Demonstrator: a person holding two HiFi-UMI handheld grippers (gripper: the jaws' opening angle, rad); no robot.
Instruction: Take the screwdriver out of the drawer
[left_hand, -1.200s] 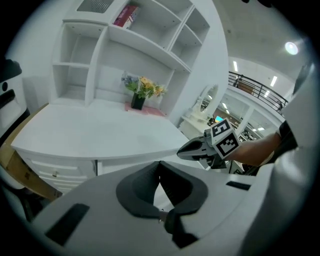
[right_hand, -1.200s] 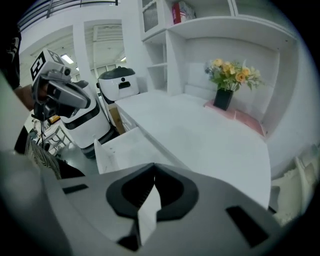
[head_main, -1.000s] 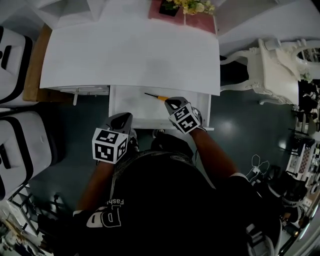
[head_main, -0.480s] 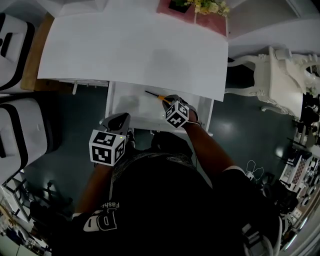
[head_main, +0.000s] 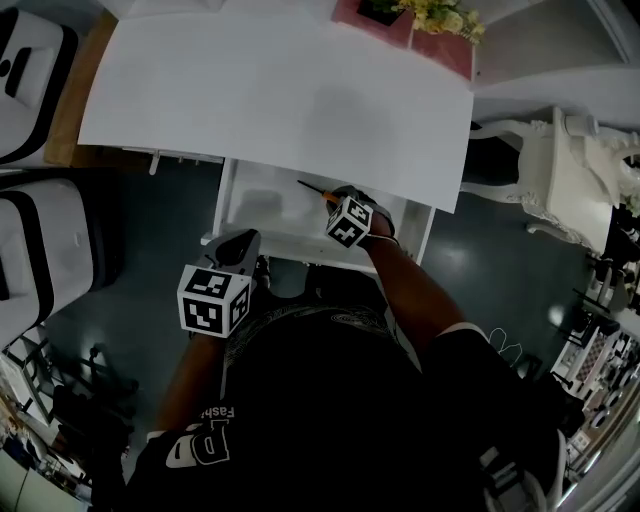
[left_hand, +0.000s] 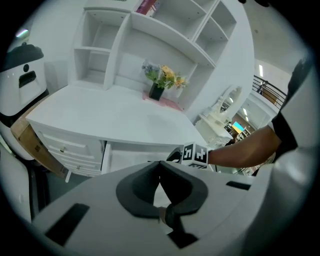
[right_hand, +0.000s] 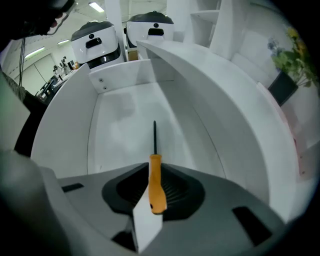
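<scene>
The right tool (right_hand: 156, 194) pinches the orange handle of the screwdriver (right_hand: 155, 177) inside the open drawer (head_main: 258, 208). It sits toward the drawer's right side, just below the front edge of the white table (head_main: 270, 90), and its dark shaft points toward the drawer's back left. The left tool (left_hand: 161, 194), jaws pressed together on nothing, hangs outside the drawer's front edge, close to the person's body. A flower pot (head_main: 385, 10) stands at the table's far edge.

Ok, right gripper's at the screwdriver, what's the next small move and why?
Probably lift the right gripper and draw it back toward you: its jaws look shut on the screwdriver handle, and the shaft sits in the drawer close under the desktop edge.
</scene>
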